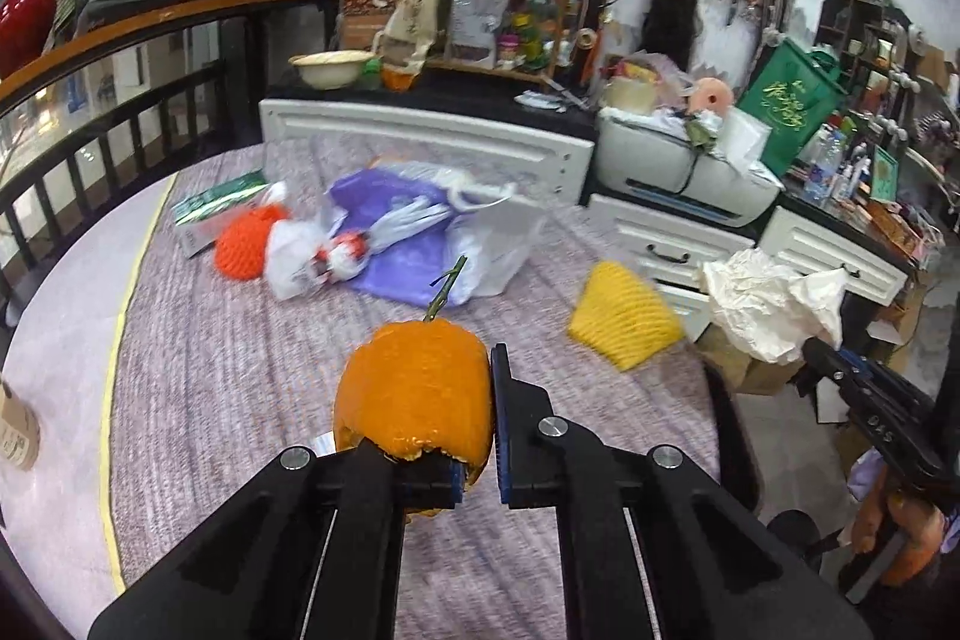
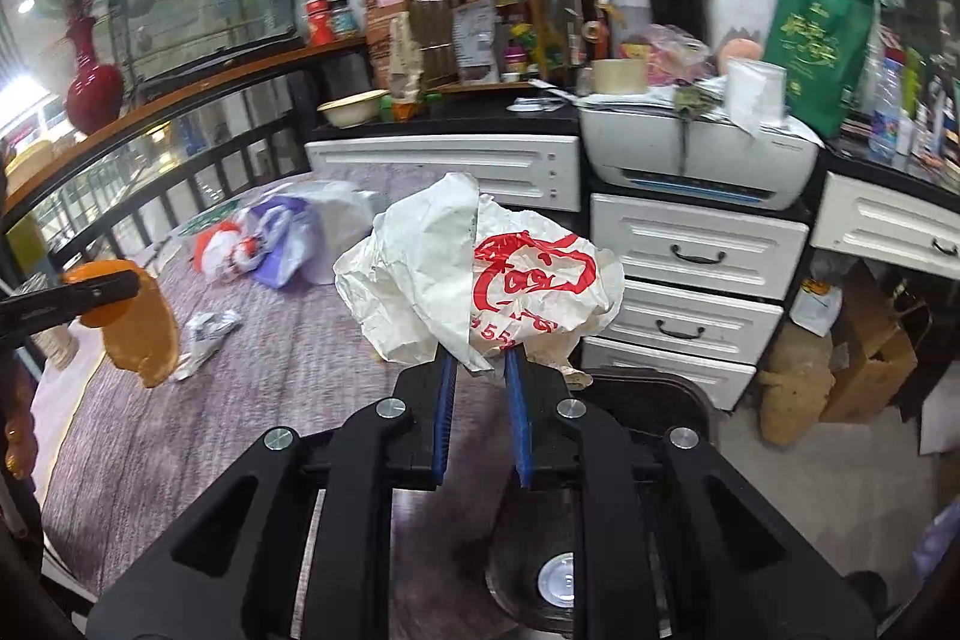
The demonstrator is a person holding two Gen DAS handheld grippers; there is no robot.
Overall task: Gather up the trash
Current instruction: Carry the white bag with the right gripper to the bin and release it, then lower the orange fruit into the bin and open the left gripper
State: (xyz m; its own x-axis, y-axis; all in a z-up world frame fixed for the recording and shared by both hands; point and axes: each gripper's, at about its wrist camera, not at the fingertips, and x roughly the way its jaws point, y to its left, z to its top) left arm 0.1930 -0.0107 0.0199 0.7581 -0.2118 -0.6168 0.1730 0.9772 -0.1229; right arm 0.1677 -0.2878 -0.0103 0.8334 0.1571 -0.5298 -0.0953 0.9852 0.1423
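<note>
My left gripper point(image 1: 480, 430) is shut on a curved piece of orange peel point(image 1: 414, 388) with a green stalk, lifted above the cloth. The peel covers its left finger. The right wrist view shows the same peel point(image 2: 138, 328) hanging at the left edge. My right gripper point(image 2: 480, 370) is shut on a crumpled white paper bag with red print point(image 2: 480, 274), held above the table's near edge. That paper point(image 1: 768, 304) also appears at the right of the left wrist view. On the cloth lie a yellow foam net point(image 1: 624, 316), an orange foam net point(image 1: 246, 244) and a silver wrapper point(image 2: 204, 334).
Purple and white plastic bags point(image 1: 408, 232) and a green box point(image 1: 210, 208) lie at the far side of the purple-grey tablecloth point(image 1: 240, 400). A dark round bin point(image 2: 660, 388) sits below my right gripper. White drawers point(image 2: 696, 250) and a printer point(image 2: 696, 154) stand behind.
</note>
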